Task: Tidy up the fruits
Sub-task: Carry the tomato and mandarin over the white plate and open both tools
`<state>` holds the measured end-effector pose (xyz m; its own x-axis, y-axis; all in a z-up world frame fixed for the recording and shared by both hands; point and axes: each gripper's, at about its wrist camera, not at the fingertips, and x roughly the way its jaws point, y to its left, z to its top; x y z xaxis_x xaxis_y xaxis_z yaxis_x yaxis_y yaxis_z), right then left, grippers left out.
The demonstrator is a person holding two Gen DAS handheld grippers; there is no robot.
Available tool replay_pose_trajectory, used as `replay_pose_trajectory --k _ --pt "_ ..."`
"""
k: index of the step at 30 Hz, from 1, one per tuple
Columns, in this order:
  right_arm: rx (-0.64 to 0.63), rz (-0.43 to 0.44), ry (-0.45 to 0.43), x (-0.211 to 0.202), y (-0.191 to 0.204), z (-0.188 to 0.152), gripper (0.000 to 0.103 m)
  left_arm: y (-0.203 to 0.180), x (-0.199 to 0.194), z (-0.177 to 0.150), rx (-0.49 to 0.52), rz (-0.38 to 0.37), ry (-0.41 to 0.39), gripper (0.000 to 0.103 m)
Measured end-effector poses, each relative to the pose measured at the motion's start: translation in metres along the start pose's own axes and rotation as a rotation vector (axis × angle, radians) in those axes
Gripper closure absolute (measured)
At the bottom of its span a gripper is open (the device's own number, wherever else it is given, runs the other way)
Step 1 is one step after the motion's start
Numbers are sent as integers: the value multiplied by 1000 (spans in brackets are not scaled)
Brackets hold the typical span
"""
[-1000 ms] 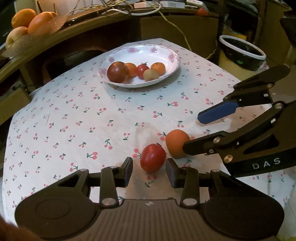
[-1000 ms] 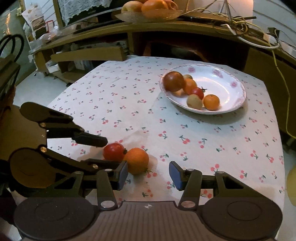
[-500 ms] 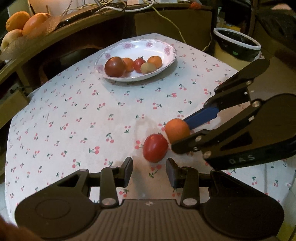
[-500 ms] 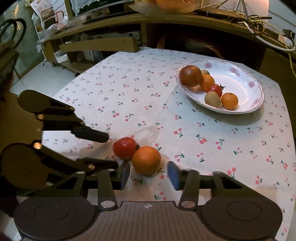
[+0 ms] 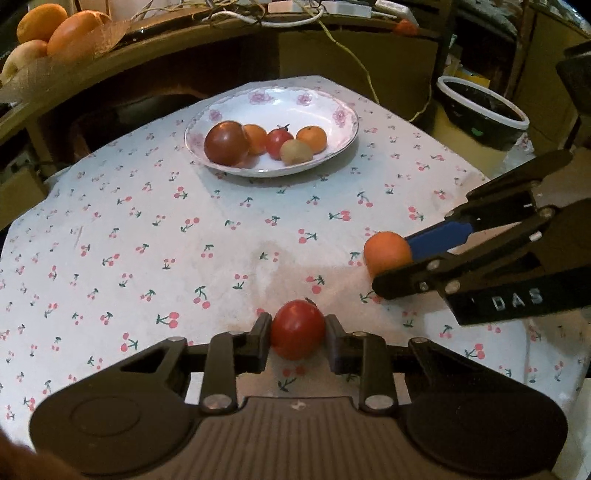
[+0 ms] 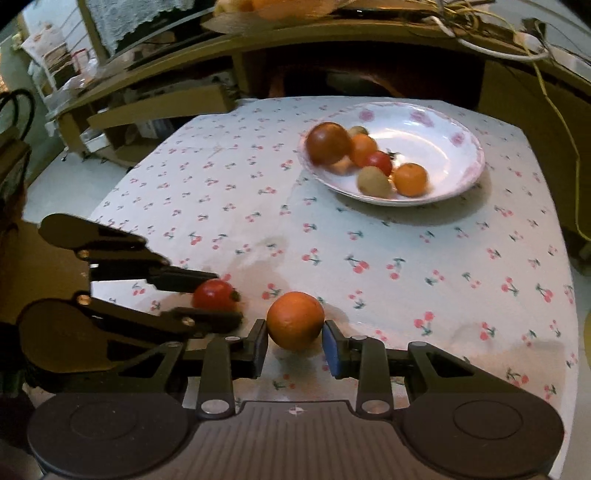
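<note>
My left gripper [image 5: 297,332] is shut on a red tomato [image 5: 297,328], which rests on the cherry-print tablecloth. The tomato also shows in the right wrist view [image 6: 214,294] between the left gripper's fingers. My right gripper [image 6: 294,345] is shut on an orange [image 6: 295,320], both pads touching its sides. The orange also shows in the left wrist view [image 5: 387,253], right of the tomato. A white flowered plate [image 5: 332,110] at the far side holds several fruits; it also shows in the right wrist view [image 6: 443,129].
A wooden shelf [image 5: 147,44] curves behind the table with a basket of fruit [image 5: 44,29] and cables. A black bin with a white rim [image 5: 480,110] stands right of the table. The tablecloth [image 5: 147,240] covers the table.
Both grippers moved forward and closed: the left one onto the tomato, the right one onto the orange. The two fruits now lie farther apart.
</note>
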<state>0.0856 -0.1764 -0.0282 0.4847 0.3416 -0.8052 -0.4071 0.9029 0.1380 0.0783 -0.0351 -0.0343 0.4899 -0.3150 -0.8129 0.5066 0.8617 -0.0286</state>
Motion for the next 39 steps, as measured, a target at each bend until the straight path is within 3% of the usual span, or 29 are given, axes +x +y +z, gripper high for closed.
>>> replay_pose_trajectory --k 4,9,23,39 --pt "22 -14 -15 -5 -7 2 71 0 -8 14 -18 -20 -39 68" --pt "27 -34 -85 -16 -14 20 71 8 -12 51 -38 16 -112 68" --pt "70 -155 -175 4 -57 83 71 29 30 125 -77 71 -163 68" --pt "96 -195 -151 36 -96 107 69 33 68 156 -59 106 -153 69"
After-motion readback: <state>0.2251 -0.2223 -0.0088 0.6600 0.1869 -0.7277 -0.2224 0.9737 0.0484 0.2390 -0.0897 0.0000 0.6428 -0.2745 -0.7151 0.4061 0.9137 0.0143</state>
